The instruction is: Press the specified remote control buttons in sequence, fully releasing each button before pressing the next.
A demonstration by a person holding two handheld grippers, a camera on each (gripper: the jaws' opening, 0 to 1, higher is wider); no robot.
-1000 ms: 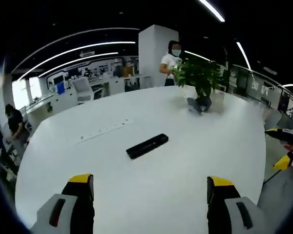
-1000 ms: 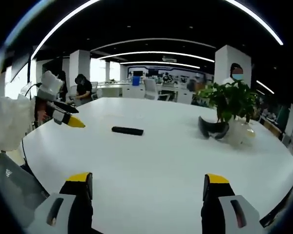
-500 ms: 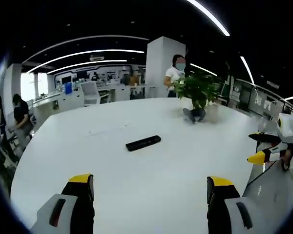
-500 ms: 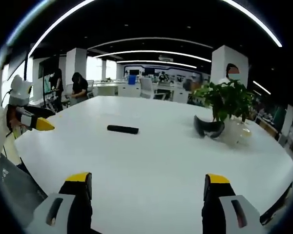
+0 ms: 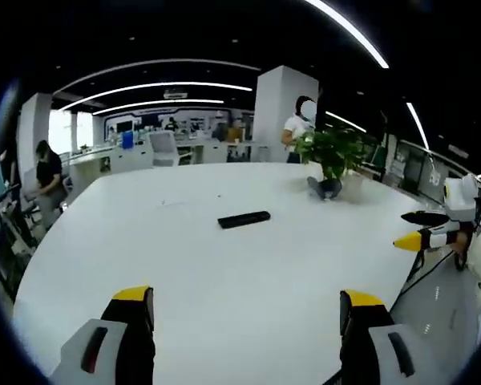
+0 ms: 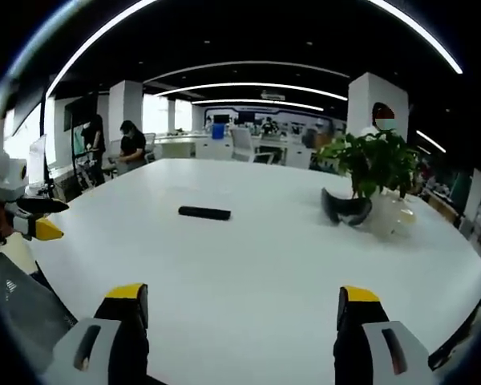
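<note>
In the left gripper view, the remote control (image 5: 244, 219) lies flat and alone on the white surface (image 5: 184, 265), well ahead of the left tool (image 5: 244, 309), whose yellow-tipped jaws stand spread wide with nothing between them. Nothing touches the remote, so by the look of it no button is being pressed; I judge the task to be at or near its start, with the whole pressing sequence left to do (whether any press has been made cannot be read from the remote at this range). The left tool is held low over the near edge of the surface, aimed roughly toward the remote. At the right of this view the right tool (image 5: 421, 228) hangs off beyond the edge of the surface, jaws apart, far from the remote. A potted plant (image 5: 331, 152) stands on the far side.

In the right gripper view, the remote control (image 6: 204, 212) lies left of centre on the surface (image 6: 248, 265), well apart from the right tool (image 6: 239, 309), whose jaws are likewise spread and empty. The left tool (image 6: 32, 218) shows at the left margin, off the edge of the surface. The potted plant (image 6: 378, 172) and a dark object (image 6: 345, 208) just beside it sit to the right, clear of the remote.
</note>
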